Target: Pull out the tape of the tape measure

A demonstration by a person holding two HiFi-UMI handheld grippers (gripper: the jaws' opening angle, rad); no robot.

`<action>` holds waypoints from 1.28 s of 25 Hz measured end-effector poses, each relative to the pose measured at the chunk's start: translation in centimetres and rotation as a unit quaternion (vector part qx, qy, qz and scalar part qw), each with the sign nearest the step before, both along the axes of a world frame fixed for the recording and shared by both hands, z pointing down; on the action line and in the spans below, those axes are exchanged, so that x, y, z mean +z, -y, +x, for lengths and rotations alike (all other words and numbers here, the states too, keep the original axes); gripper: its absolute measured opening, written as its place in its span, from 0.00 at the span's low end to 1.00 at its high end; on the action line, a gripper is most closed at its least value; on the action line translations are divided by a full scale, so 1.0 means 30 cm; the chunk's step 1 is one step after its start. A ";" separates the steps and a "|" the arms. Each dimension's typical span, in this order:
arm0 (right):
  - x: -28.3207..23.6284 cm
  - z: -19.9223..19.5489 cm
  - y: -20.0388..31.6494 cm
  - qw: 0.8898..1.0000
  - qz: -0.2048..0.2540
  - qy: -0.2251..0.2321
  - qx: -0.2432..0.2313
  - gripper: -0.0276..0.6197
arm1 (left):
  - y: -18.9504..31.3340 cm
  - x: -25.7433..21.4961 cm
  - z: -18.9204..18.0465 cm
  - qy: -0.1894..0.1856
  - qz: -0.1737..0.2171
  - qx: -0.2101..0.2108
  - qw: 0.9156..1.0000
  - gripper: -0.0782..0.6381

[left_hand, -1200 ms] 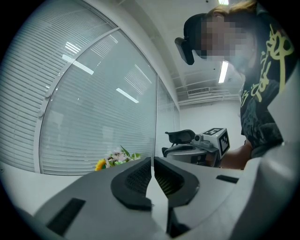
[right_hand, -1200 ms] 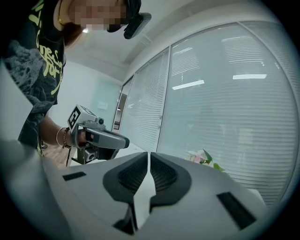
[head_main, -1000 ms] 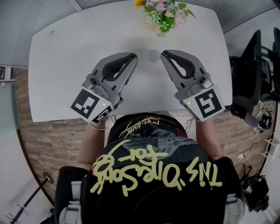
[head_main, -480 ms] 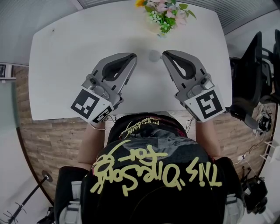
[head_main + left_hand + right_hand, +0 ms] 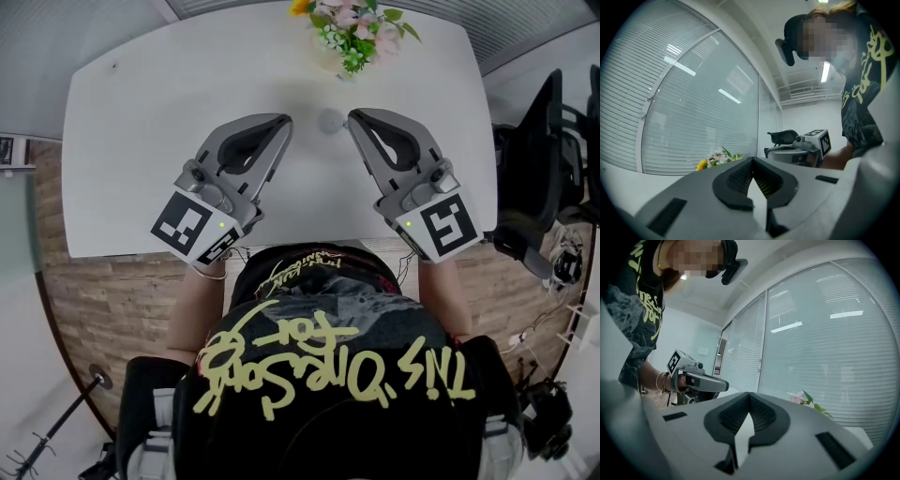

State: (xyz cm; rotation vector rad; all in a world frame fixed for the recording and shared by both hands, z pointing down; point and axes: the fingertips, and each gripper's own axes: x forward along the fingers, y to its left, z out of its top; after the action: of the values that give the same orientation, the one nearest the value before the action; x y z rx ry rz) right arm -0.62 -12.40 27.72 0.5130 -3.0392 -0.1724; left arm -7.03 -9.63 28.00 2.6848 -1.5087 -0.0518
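The left gripper (image 5: 286, 120) and right gripper (image 5: 352, 116), both closed and empty, flanked a small grey disc (image 5: 328, 119), perhaps the tape measure, on the bench (image 5: 141, 141), seemingly idle.

Office or meeting room: white table (image 5: 141, 141), black office chairs (image 5: 536, 159) at 3 o'clock, blind-covered glass partitions (image 5: 820, 348), ceiling strip light (image 5: 825, 71), flowers (image 5: 354, 28) at 12 o'clock.

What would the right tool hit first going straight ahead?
Probably nothing close: the right tool aims between the left tool and the flowers, toward the blinds. A small round object lies near its tip; height unclear.
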 end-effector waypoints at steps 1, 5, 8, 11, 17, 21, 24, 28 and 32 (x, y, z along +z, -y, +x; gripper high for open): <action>0.000 0.001 0.001 1.000 0.000 0.000 0.000 0.05 | 0.001 0.000 0.001 0.000 0.000 0.000 1.000 0.10; -0.005 0.003 0.004 1.000 0.000 0.002 0.002 0.05 | 0.004 -0.002 0.004 -0.001 0.000 0.001 1.000 0.10; -0.001 0.007 0.009 1.000 -0.001 0.002 0.002 0.05 | 0.011 0.003 0.009 -0.002 -0.001 0.002 1.000 0.10; 0.002 0.012 0.011 1.000 -0.002 0.003 0.004 0.05 | 0.014 0.007 0.015 -0.003 -0.002 0.004 1.000 0.10; -0.001 0.020 0.015 1.000 -0.003 0.005 0.006 0.05 | 0.020 0.003 0.020 -0.001 -0.001 0.007 1.000 0.10; -0.001 0.024 0.016 1.000 -0.001 0.005 0.005 0.05 | 0.024 0.002 0.025 0.000 -0.001 0.009 1.000 0.10; -0.004 0.025 0.017 1.000 0.000 0.007 0.005 0.05 | 0.027 -0.001 0.029 0.001 0.001 0.010 1.000 0.10; -0.009 0.027 0.019 1.000 0.002 0.006 0.005 0.05 | 0.029 -0.007 0.032 0.002 0.001 0.011 1.000 0.10; -0.009 0.026 0.020 1.000 0.002 0.006 0.004 0.05 | 0.030 -0.007 0.033 0.004 0.000 0.011 1.000 0.10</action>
State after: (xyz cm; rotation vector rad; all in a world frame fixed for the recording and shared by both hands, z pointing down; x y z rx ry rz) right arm 0.16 -12.99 27.44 0.5277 -3.0487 -0.1763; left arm -6.03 -10.53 27.79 2.7045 -1.4801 -0.0406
